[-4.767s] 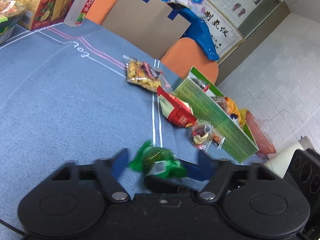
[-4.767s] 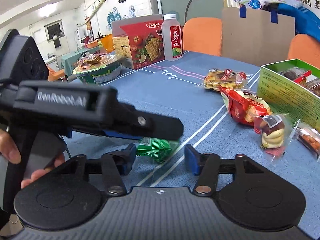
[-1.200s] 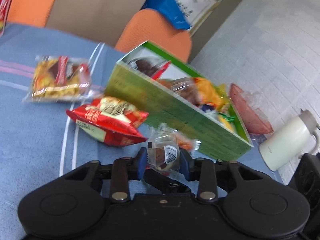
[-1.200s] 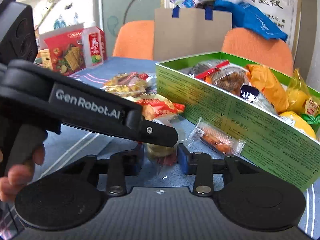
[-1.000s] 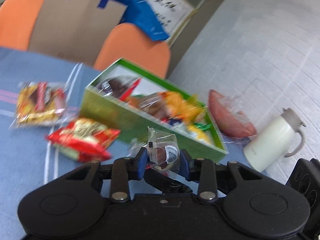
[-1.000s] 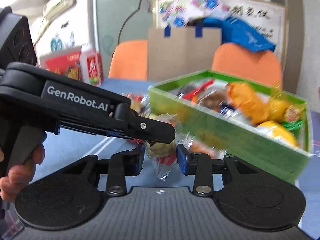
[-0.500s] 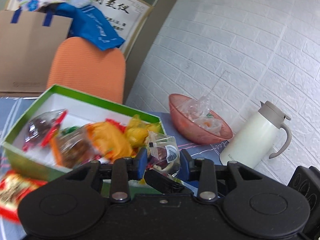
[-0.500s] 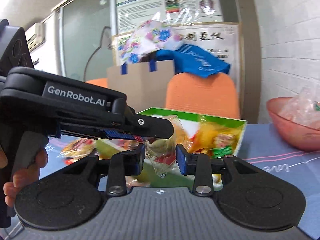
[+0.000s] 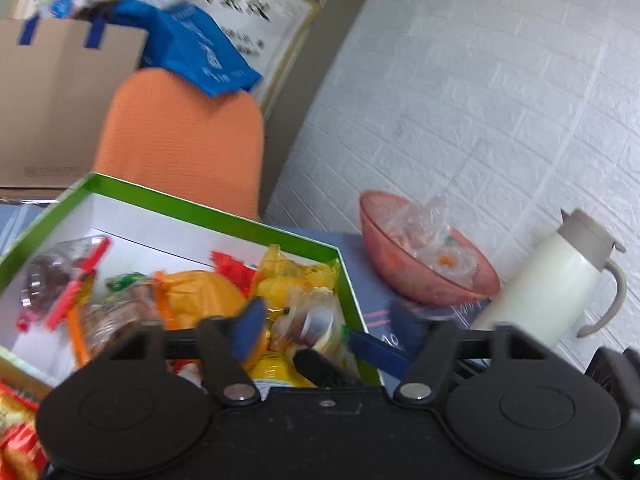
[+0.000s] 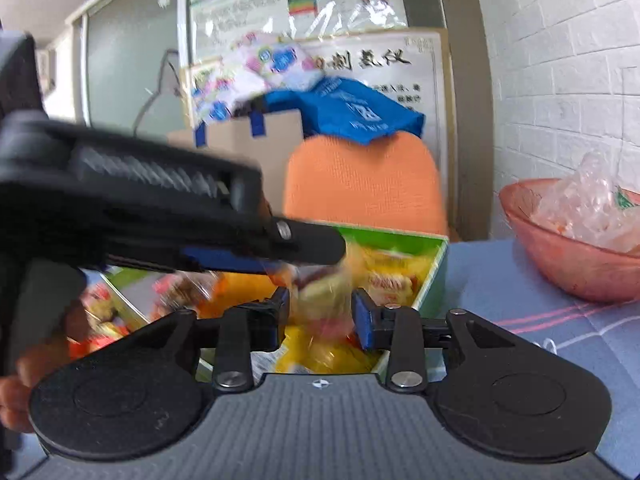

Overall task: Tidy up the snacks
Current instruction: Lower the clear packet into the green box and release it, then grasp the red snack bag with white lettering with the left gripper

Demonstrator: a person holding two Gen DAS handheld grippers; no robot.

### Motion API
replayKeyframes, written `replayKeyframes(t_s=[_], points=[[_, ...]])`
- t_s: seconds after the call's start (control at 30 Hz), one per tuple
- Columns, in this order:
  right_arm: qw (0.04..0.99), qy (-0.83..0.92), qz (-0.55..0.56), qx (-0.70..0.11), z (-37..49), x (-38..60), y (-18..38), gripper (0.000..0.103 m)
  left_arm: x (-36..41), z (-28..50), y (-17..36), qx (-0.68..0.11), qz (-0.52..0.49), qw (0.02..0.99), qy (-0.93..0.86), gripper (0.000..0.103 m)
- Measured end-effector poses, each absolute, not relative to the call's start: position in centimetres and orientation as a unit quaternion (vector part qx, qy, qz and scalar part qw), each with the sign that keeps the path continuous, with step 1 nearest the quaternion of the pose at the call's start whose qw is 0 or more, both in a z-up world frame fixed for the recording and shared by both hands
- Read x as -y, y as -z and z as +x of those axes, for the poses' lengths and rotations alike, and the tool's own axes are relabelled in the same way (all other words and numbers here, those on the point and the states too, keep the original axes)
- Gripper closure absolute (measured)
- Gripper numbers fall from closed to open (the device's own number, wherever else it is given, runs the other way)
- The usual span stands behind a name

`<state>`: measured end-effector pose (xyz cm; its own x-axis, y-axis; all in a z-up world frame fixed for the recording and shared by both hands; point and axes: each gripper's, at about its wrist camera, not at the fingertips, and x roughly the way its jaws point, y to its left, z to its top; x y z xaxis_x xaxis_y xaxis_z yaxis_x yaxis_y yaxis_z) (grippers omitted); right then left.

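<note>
The green box (image 9: 208, 212) with a white inside holds several wrapped snacks. My left gripper (image 9: 326, 332) hangs over its near right corner, jaws opening wide. A clear-wrapped brown snack (image 9: 308, 320) lies loose between them, touching neither pad, down among the yellow packs. In the right wrist view my right gripper (image 10: 320, 314) is over the same end of the box (image 10: 432, 276), its jaws opening. A blurred clear-wrapped yellow snack (image 10: 322, 300) sits between the pads, free of them. The left gripper's body (image 10: 160, 200) crosses that view from the left, held by a hand (image 10: 20, 380).
A pink bowl (image 9: 424, 276) with plastic wrap stands right of the box, and a white jug (image 9: 552, 280) beyond it by the brick wall. An orange chair (image 9: 180, 148) stands behind the box. A red snack pack (image 9: 16, 440) lies at the lower left on the blue tablecloth (image 10: 560, 340).
Both grippers carried their wrapped snacks from the table to over the green box. Both jaws have opened and the snacks have come loose from the pads.
</note>
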<state>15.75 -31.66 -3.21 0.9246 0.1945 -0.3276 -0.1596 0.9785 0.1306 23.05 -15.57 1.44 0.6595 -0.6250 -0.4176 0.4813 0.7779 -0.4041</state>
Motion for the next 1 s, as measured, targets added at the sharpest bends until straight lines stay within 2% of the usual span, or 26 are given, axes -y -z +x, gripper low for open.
replayKeyframes(t_s=[0.03,0.07,0.37,0.6,0.87,0.9,0.93,0.97,1.0], points=[[0.98,-0.085,0.049,-0.172,15.5,31.7,3.4,0.006,15.0,22.4,-1.6,-0.265,-0.134,0.905,0.304,0.0],[0.981,-0.084,0.05,-0.166,15.0,31.7,3.4,0.0,14.2,21.6,-1.9,-0.253,-0.135,0.908,0.305,0.0],[0.981,-0.133,0.078,-0.114,9.6,30.3,1.2,0.0,4.4,16.5,-3.1,-0.224,-0.179,0.926,0.244,0.0],[0.961,-0.21,0.1,-0.151,8.6,26.4,1.4,0.0,-1.7,17.0,-0.6,-0.283,-0.198,0.926,0.155,0.0],[0.948,-0.228,0.107,-0.193,7.8,24.0,2.2,0.0,-1.8,19.9,2.5,-0.33,-0.176,0.917,0.135,0.0],[0.947,-0.233,0.107,-0.195,7.7,23.9,2.2,0.0,-1.8,20.0,3.0,-0.339,-0.175,0.914,0.138,0.024],[0.945,-0.239,0.11,-0.194,7.4,24.0,2.3,0.0,-1.9,19.8,3.5,-0.35,-0.174,0.91,0.139,0.04],[0.943,-0.244,0.115,-0.193,7.2,24.0,2.4,0.0,-2.1,19.6,4.0,-0.36,-0.177,0.905,0.142,0.045],[0.941,-0.249,0.121,-0.192,7.0,24.1,2.4,0.0,-2.3,19.1,4.2,-0.362,-0.187,0.901,0.147,0.046]])
